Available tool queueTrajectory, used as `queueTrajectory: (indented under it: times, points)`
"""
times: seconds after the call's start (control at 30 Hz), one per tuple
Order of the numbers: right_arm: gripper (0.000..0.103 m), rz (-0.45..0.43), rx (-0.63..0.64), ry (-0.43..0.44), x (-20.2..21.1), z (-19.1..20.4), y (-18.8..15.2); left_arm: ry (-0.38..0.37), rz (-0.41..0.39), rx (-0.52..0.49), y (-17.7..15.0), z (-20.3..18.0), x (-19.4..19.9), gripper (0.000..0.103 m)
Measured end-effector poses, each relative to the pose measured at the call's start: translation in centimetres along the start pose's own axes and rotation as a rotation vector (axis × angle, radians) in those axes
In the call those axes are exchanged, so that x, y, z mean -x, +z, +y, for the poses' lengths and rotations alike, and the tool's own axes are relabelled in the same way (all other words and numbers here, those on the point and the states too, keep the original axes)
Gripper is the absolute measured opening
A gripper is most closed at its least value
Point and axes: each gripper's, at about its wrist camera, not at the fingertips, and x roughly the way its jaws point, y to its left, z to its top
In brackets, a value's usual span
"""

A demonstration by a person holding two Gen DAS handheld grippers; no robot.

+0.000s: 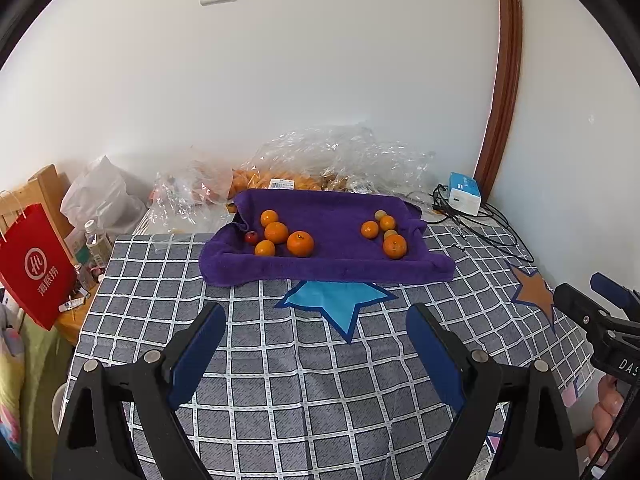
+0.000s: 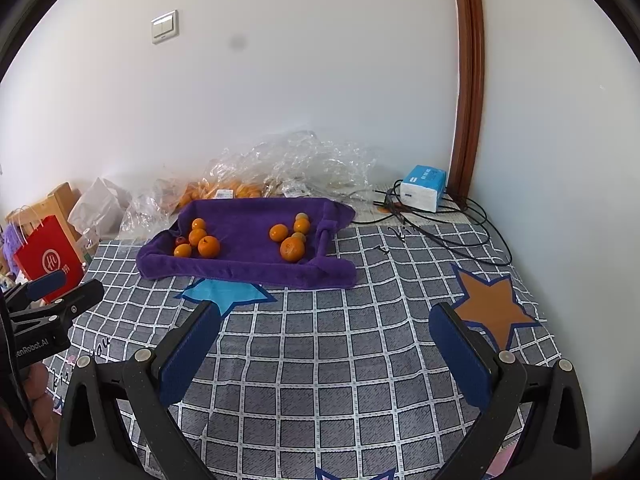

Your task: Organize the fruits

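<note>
On the worktop, in the left wrist view, a checked cloth covers the surface, and a purple towel lies at its far side with its edges rolled up into a shallow tray. Two groups of fruit rest inside the towel, well apart. The left group holds four oranges and one small red fruit, which sits just beside the towel's left fold. The right group holds three oranges and two smaller, paler fruits. The left gripper hovers over the bare cloth, near the towel but apart from it; its jaws stand wide and released, with nothing between them. The right gripper enters at the right edge, and whether its jaws are apart cannot be told here. A hand grips its handle. Clear plastic bags lie behind the towel. A red bag hangs at the left. A blue-white box with cables sits at the far right.

Across the same worktop, the right wrist view shows the towel ahead and to the left, with both fruit groups inside it. The right gripper hovers over the cloth; its jaws are wide and released, holding nothing. The left gripper shows at the left edge.
</note>
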Motion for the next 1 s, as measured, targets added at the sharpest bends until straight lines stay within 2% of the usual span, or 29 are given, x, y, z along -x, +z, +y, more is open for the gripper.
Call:
queueTrajectory:
  times: [0.13, 1.0]
  points:
    - [0.102, 0.003, -0.007, 0.019, -0.02, 0.00, -0.01, -0.006, 0.002, -0.001, -0.05, -0.05, -0.03, 0.092]
    - [0.102, 0.003, 0.007, 0.001, 0.02, 0.13, 0.14, -0.010, -0.005, -0.003, 0.09, -0.17, 0.31, 0.092]
